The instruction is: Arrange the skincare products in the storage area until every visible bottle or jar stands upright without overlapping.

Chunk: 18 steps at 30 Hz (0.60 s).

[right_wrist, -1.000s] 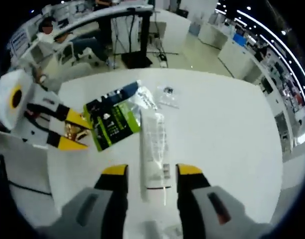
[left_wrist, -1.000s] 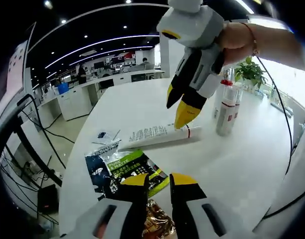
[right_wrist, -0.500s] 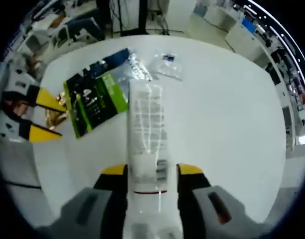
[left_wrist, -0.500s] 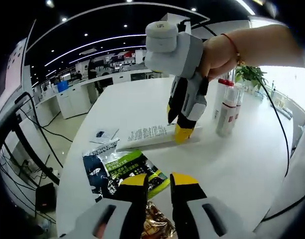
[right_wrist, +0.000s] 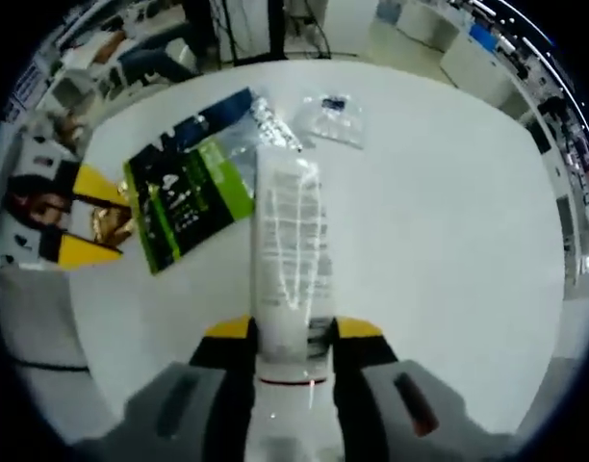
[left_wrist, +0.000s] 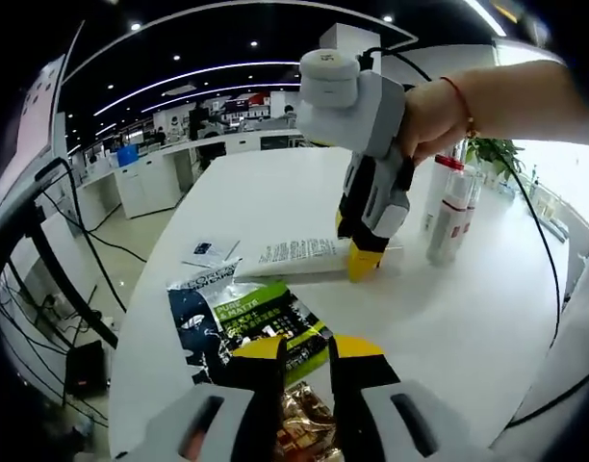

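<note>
Right tongs (right_wrist: 293,332) have closed onto the tube (right_wrist: 291,250) | tube flat on the counter (right_wrist: 439,221), beside the green packet (right_wrist: 184,202) | left tongs (left_wrist: 296,348) nearly shut, empty, over that packet

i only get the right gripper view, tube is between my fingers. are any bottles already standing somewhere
Observer: Yes. The left gripper view shows bottles with red caps standing upright just past the right gripper.
Operator: anything near them i could knock
Observer: A potted plant stands behind them, nearer the table edge.
Operator: is the tube off the table yet
Observer: No. From the side, the tube lies flat on the table, with your fingers down at its cap end.
</note>
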### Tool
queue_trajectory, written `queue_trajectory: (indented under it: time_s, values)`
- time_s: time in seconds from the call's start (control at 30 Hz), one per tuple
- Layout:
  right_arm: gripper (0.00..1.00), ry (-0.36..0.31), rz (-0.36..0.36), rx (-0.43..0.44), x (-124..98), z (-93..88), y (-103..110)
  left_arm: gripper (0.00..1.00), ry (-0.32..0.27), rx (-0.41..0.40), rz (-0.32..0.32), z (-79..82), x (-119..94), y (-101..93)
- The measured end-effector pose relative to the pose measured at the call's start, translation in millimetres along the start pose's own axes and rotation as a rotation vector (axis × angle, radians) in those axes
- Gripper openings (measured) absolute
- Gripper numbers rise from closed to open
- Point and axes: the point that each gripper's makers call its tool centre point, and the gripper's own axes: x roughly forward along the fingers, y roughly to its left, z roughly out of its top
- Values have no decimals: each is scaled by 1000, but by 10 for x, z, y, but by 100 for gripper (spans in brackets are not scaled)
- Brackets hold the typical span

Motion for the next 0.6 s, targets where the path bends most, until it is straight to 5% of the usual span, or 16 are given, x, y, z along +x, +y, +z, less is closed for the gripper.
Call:
queue_trajectory:
  time_s: [0.2,0.6]
  values:
    - [28,2,-76,-3,-37,-17,80,18,12,-34,6,-42,-8,55]
    - [27,-74,-93,-20,-108,-154,398,18,25,-49,0,-98,-28,41]
